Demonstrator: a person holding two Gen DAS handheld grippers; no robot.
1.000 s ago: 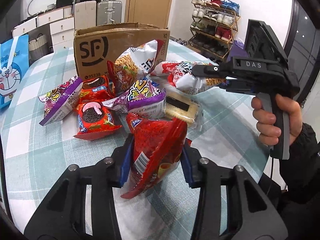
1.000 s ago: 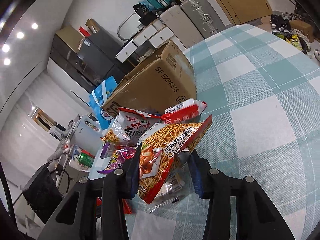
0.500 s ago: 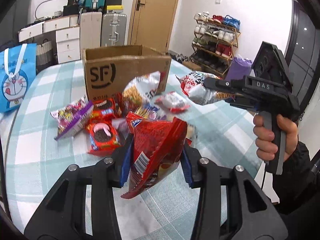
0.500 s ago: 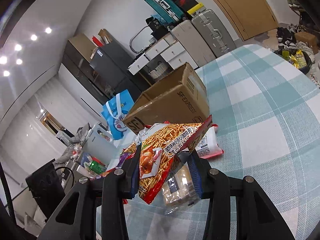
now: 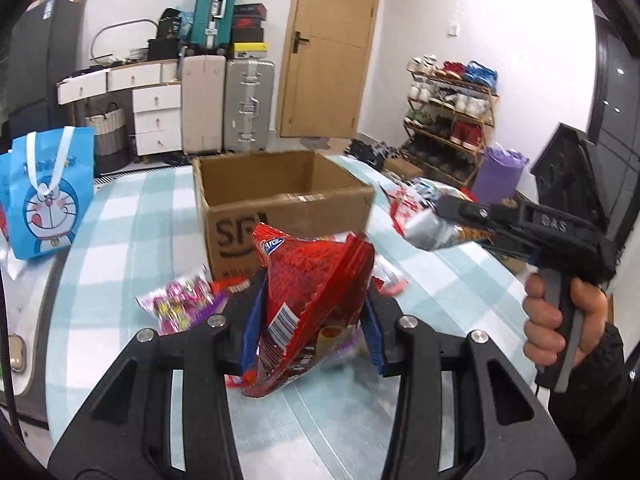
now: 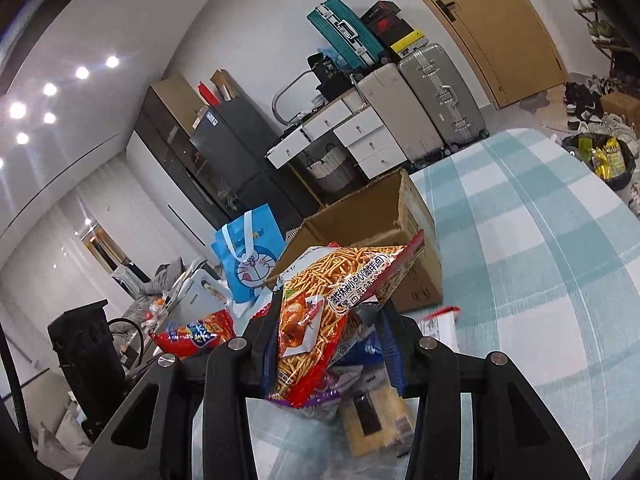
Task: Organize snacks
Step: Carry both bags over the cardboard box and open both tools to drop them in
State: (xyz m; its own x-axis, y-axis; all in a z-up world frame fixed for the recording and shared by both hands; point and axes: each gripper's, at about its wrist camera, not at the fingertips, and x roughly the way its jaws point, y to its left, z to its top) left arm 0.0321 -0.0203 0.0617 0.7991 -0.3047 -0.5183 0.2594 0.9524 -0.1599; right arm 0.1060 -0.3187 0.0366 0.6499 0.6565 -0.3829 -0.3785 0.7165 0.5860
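— Between my left fingers sits a red snack bag, pinched at its lower half and lifted clear of the surface. My right fingers are closed the same way on an orange bag of noodle sticks, also up in the air.

— And where do those go?

— My guess is the cardboard box, at 12 o'clock from the left bag and open at the top. In the left view I see a bare brown bottom, so as far as I can tell nothing is packed yet. These two bags would be the first in.

— What is left after them?

— Quite a bit. A pink and purple packet lies at 9 o'clock from my left fingers, with a red-edged packet at 2 o'clock behind the bag. Under my right fingers I make out a flat yellow biscuit pack, a purple wrapper beneath the noodle bag, and a white and red packet at 3 o'clock.

— Anything you can't read?

— Plenty. The box's near inner corners are cut off by its front wall, so something small could lie there unseen. My own held bags hide the middle of the heap, and the packets beneath are blurred, so I can't count them. The left bag's front label is turned away; only a barcode shows.
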